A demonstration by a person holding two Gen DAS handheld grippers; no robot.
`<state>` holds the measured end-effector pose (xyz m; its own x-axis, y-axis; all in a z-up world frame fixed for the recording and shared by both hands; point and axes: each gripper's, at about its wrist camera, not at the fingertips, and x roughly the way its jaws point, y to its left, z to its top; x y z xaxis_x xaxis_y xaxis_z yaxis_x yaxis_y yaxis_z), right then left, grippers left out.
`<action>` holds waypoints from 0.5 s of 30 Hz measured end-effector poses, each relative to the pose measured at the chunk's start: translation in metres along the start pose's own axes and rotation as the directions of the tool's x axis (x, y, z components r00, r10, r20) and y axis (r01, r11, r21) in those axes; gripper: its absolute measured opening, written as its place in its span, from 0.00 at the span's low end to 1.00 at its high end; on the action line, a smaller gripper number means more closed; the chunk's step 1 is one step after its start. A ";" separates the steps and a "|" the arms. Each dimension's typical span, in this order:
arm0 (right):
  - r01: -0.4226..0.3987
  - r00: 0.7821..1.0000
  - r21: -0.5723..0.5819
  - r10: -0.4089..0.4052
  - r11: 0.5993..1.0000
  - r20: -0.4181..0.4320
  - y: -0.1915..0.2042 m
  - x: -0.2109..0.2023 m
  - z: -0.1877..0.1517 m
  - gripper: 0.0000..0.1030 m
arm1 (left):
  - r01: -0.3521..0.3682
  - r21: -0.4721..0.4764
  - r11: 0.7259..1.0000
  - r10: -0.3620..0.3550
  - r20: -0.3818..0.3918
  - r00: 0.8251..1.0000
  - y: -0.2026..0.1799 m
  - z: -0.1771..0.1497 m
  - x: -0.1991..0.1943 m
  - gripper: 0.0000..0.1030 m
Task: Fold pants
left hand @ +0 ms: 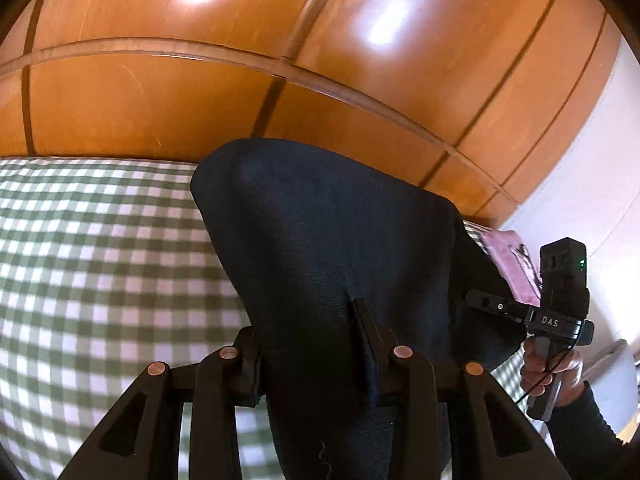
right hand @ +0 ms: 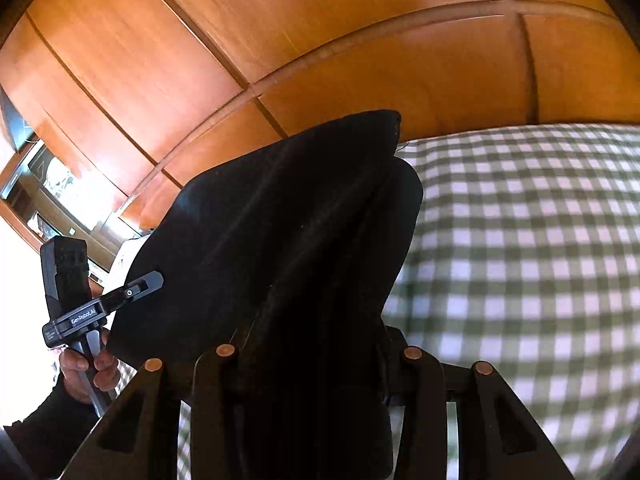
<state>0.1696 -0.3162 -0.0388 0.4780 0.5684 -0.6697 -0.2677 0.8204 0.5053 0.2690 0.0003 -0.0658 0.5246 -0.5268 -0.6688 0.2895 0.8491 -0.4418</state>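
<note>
The dark navy pants [left hand: 328, 240] are held up off the green checked bed cover [left hand: 100, 260] between both grippers. My left gripper [left hand: 316, 344] is shut on one edge of the cloth, which drapes over its fingers. My right gripper [right hand: 316, 344] is shut on the other edge of the pants [right hand: 288, 216]. Each gripper shows in the other's view, the right one [left hand: 480, 300] at the pants' right edge and the left one [right hand: 154, 278] at their left edge, each held by a hand.
A wooden panelled headboard or wardrobe [left hand: 280, 60] stands right behind the bed. A pink item [left hand: 516, 264] lies on the bed at the right. A white wall [left hand: 592, 200] is at the far right. A shelf unit [right hand: 48, 200] stands at the left.
</note>
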 end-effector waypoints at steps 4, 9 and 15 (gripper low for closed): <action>0.007 1.000 0.017 -0.007 1.000 -0.010 -0.009 0.022 0.012 0.40 | -0.045 0.009 0.999 0.045 -0.017 0.999 0.015 0.010 0.020 0.37; -0.017 1.000 0.095 0.019 0.995 -0.023 -0.039 0.047 -0.003 0.48 | -0.117 0.053 0.992 0.120 -0.053 0.991 0.029 -0.009 0.047 0.45; -0.023 1.000 0.111 0.024 0.994 -0.010 -0.044 0.048 -0.008 0.52 | -0.180 0.044 0.983 0.181 -0.027 0.983 0.021 -0.014 0.043 0.46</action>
<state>0.1981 -0.3241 -0.0975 0.4629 0.5889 -0.6625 -0.1840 0.7950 0.5781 0.2861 -0.0056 -0.1123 0.5466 -0.3651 -0.7536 0.2254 0.9309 -0.2875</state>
